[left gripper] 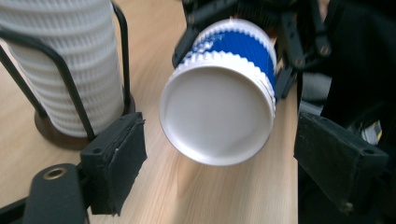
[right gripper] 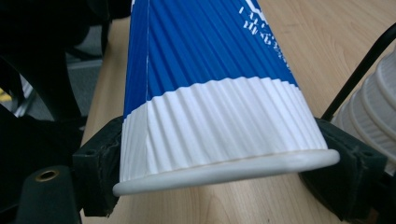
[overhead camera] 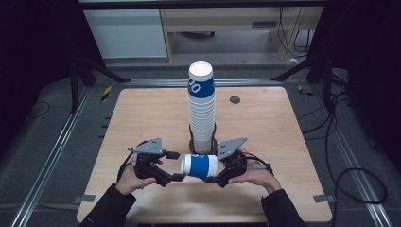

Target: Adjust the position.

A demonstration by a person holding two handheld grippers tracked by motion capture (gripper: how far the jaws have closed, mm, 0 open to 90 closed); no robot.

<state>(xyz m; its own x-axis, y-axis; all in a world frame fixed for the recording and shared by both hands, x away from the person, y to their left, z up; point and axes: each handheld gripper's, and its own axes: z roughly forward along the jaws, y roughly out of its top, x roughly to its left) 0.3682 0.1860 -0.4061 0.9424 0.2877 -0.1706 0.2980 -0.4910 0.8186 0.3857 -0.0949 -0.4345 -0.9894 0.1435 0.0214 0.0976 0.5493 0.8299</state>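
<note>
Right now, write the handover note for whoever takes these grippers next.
Right gripper: shut on the blue and white cup, jaws pinching it near its rim; the cup lies sideways above the table.
Left gripper: open, jaws spread either side of the cup's closed bottom, not touching it.
Stack of cups: upright in its wire holder, just behind the grippers.
Done: one cup is in hand, apart from the stack.
Left: probably close the left gripper on the cup's base, then place the cup.

Left tool [overhead camera: 176,166] jaws spread wide, right tool [overhead camera: 213,171] clamped, seemingly level
</note>
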